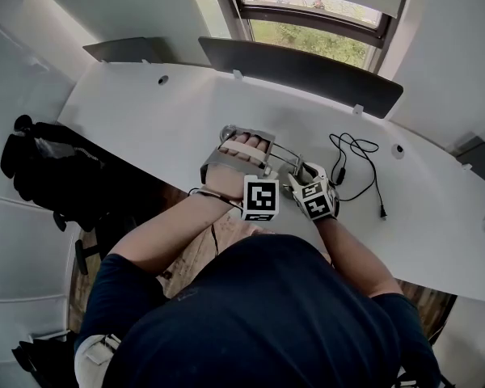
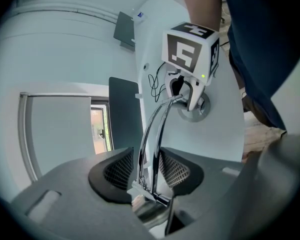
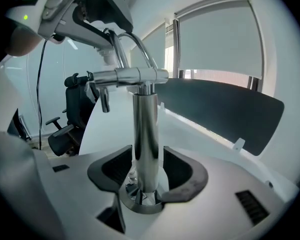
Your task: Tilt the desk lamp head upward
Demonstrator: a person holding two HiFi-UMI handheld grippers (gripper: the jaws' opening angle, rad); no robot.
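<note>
A chrome desk lamp [image 1: 263, 148] stands on the white desk [image 1: 145, 111] near its front edge. Its twin arm rods [image 2: 155, 134] run between the pads of my left gripper [image 2: 150, 171], close to the lamp head [image 2: 150, 211]; the jaws stand open, with a gap at the left pad. My right gripper [image 3: 147, 171] is open around the upright post [image 3: 145, 129] just above the round base [image 2: 192, 111], with a narrow gap on each side. The left gripper view shows the right gripper [image 2: 187, 91] at the post. The right gripper view shows the left gripper [image 3: 97, 9] at the rods above the crossbar [image 3: 127, 76].
A black cable with a plug [image 1: 356, 164] lies on the desk right of the lamp. A dark divider panel [image 1: 299, 67] runs along the desk's far edge below a window [image 1: 315, 31]. A black chair with a bag [image 1: 48, 168] stands at the left.
</note>
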